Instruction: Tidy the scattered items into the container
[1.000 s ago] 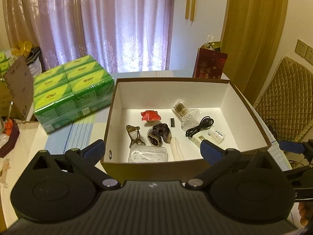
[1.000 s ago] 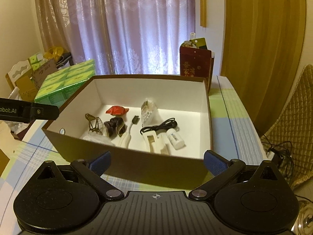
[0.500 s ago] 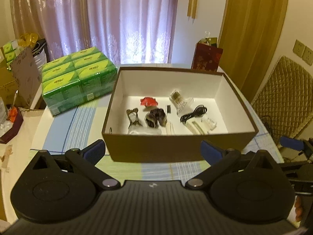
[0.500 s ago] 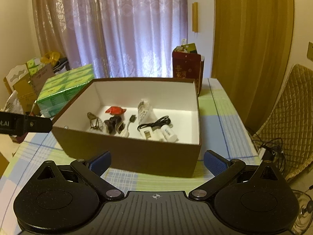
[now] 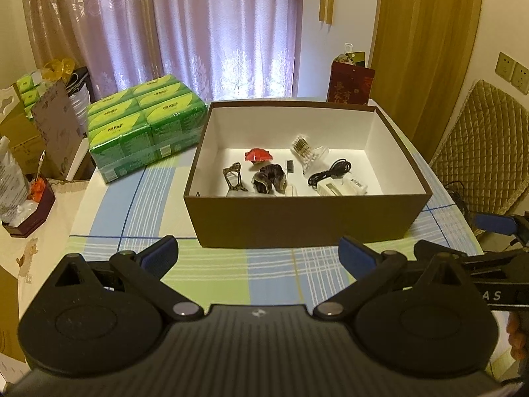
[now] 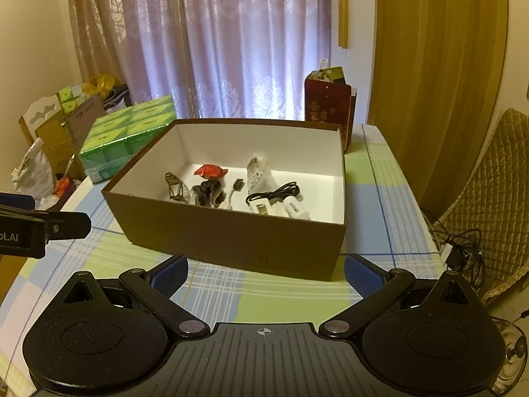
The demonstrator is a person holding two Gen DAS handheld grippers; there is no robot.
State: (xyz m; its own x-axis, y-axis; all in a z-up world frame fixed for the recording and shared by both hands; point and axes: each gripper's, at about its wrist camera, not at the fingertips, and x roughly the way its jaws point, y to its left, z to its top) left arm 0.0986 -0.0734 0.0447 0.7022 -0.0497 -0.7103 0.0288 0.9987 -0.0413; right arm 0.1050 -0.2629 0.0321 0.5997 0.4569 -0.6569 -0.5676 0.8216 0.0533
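Note:
A brown cardboard box (image 5: 304, 221) (image 6: 231, 235) with a white inside stands on the checked tablecloth. In it lie a red wrapper (image 5: 258, 155) (image 6: 210, 170), a dark hair tie (image 5: 268, 180) (image 6: 206, 192), a brown hair claw (image 5: 234, 178) (image 6: 174, 187), a pack of cotton swabs (image 5: 309, 154) (image 6: 257, 173), a black cable (image 5: 329, 171) (image 6: 274, 193) and white chargers (image 5: 342, 186) (image 6: 281, 206). My left gripper (image 5: 258, 253) is open and empty, held back from the box's near wall. My right gripper (image 6: 266, 271) is open too, near the box's front right corner.
A green pack of tissue boxes (image 5: 142, 129) (image 6: 127, 135) sits left of the box. A red gift bag (image 5: 350, 82) (image 6: 330, 106) stands behind it. A quilted chair (image 5: 482, 142) (image 6: 492, 205) and cables (image 6: 463, 251) are at the right. Clutter lies beyond the table's left edge (image 5: 29, 178).
Both grippers have pulled back and away from the box, which now looks smaller and farther. Both stay open. The items in the box have not moved.

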